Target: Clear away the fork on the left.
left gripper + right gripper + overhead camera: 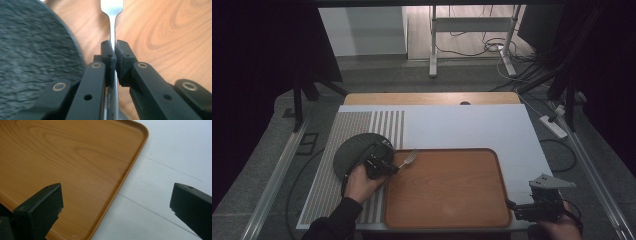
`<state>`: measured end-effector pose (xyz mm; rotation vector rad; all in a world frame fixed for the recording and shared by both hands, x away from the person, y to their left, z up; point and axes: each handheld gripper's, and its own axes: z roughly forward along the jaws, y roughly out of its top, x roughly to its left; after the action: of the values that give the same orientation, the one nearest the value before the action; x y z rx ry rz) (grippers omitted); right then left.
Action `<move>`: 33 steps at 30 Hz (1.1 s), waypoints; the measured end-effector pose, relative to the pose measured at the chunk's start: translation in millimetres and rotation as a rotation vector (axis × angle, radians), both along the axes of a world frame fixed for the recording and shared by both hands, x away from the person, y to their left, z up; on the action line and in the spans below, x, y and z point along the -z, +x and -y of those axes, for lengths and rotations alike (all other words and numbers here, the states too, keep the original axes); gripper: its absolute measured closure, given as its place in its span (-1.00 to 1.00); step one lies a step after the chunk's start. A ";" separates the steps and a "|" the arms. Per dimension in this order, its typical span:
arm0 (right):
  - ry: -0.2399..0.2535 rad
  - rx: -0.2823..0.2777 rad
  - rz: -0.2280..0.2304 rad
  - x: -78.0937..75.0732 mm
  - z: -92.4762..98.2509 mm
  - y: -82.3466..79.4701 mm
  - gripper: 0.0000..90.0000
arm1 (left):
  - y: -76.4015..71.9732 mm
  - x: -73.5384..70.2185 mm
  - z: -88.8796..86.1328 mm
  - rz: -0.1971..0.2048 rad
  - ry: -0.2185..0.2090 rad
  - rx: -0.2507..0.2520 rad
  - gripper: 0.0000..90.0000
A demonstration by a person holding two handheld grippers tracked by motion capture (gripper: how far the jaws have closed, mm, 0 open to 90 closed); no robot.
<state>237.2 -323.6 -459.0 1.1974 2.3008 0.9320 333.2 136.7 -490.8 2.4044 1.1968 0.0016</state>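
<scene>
Over the tray's left rim, my left jaws clamp the fork, tines pointing far-right; right jaws gape empty.

Legible markings: none.
We find a small stamped mark low on the fork handle, between the jaws, too blurred for us to read.

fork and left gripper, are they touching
Touching. In the left gripper view the left gripper has both pads shut on the fork handle, no gap either side.
</scene>
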 end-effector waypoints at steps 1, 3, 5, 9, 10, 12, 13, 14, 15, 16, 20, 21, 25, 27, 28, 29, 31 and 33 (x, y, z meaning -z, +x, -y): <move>-0.001 -0.001 0.000 0.0 -0.1 -0.1 -1.00 | -2.3 0.8 2.6 -0.005 -0.004 0.000 0.88; -0.004 -0.003 -0.001 0.0 -0.3 -0.1 -1.00 | -6.8 2.3 7.7 -0.008 0.000 -0.001 0.88; -0.006 -0.005 0.000 0.0 -0.5 -0.2 -1.00 | -11.3 4.0 12.4 -0.014 0.003 -0.003 0.88; -0.004 -0.007 0.000 0.0 -0.4 -0.2 -1.00 | -19.7 7.0 20.8 -0.027 -0.004 -0.010 0.88; -0.004 -0.007 0.000 0.0 -0.4 -0.2 -1.00 | -21.7 7.5 22.9 -0.029 -0.007 -0.011 0.88; -0.005 -0.009 0.000 0.0 -0.4 -0.2 -1.00 | -25.4 8.5 26.8 -0.031 -0.010 -0.013 0.88; -0.004 -0.009 0.000 0.0 -0.4 -0.2 -1.00 | -27.0 8.9 28.2 -0.034 -0.011 -0.015 0.88; -0.004 -0.009 0.000 0.0 -0.5 -0.2 -1.00 | -28.8 9.5 29.5 -0.036 -0.015 -0.019 0.88; -0.005 -0.010 -0.001 0.0 -0.4 -0.2 -1.00 | -30.5 10.2 30.6 -0.038 -0.018 -0.023 0.88; -0.004 -0.011 -0.001 0.0 -0.4 -0.2 -1.00 | -32.3 11.0 31.5 -0.035 -0.020 -0.027 0.88; -0.005 -0.012 -0.001 0.0 -0.5 -0.1 -1.00 | -38.7 16.3 36.1 -0.050 -0.030 -0.032 0.88; -0.005 -0.012 -0.001 0.0 -0.5 -0.1 -1.00 | -40.3 16.7 36.8 -0.046 -0.039 -0.031 0.88; -0.005 -0.013 -0.002 0.1 -0.5 -0.1 -1.00 | -41.7 16.2 37.4 -0.047 -0.045 -0.016 0.83; -0.005 -0.013 -0.003 0.1 -0.6 0.1 -1.00 | -39.4 12.8 35.9 -0.027 -0.054 -0.023 0.70; -0.005 -0.014 -0.002 0.3 -0.7 0.2 -1.00 | -38.0 10.4 35.6 -0.010 -0.052 -0.021 0.70; -0.005 -0.014 -0.003 0.4 -0.8 0.2 -1.00 | -36.7 7.9 36.0 0.010 -0.055 -0.018 0.70; -0.006 -0.014 -0.003 0.4 -1.0 0.4 -1.00 | -33.7 4.5 39.2 0.025 -0.066 -0.004 0.80; -0.008 -0.014 -0.005 0.5 -1.1 0.5 -1.00 | -31.1 4.0 45.6 0.028 -0.076 0.033 0.94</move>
<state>237.7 -322.5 -459.5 1.1836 2.3175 0.9254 302.1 91.1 -494.8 2.3501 1.1245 -0.0207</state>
